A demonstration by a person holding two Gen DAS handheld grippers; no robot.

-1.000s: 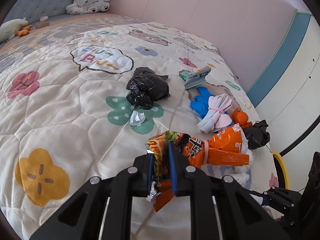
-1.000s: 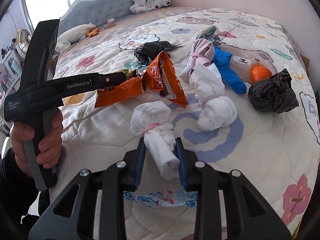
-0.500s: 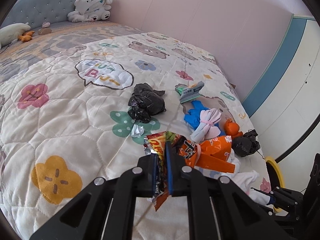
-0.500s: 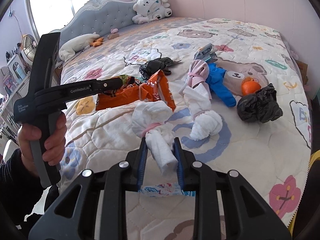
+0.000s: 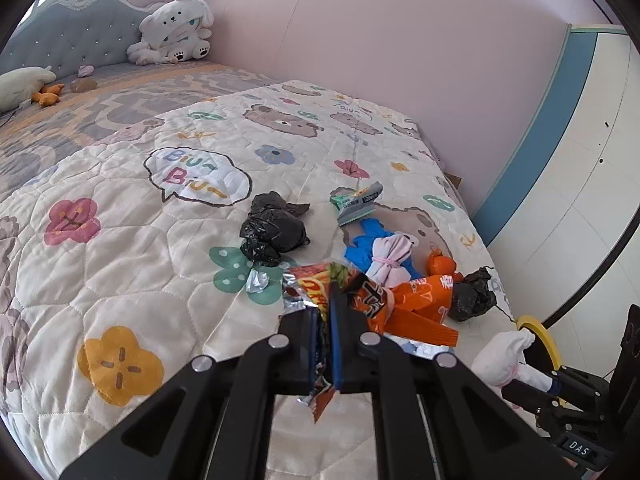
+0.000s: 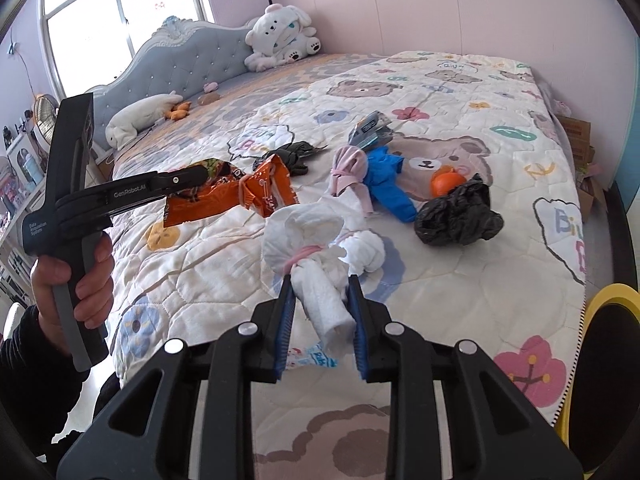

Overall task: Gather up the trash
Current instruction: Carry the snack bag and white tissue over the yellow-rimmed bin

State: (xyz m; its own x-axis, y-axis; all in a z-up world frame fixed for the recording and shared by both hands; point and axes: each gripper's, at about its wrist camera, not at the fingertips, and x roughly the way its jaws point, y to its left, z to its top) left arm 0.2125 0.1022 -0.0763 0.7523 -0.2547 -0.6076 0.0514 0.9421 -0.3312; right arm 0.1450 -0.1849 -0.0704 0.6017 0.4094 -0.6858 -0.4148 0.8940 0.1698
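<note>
- Left tool (image 5: 325, 320): clamped on orange snack wrapper (image 5: 404, 300), above the bed (image 5: 132, 248).
- Right tool (image 6: 320, 320): gripping white tied tissue bundle (image 6: 308, 248).

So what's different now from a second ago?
The left gripper finished closing on the orange snack wrapper and lifted it off the quilt. The right gripper, still shut on the white tied bundle, raised it too. The black bags, blue glove and the other trash on the bed stayed where they were.
</note>
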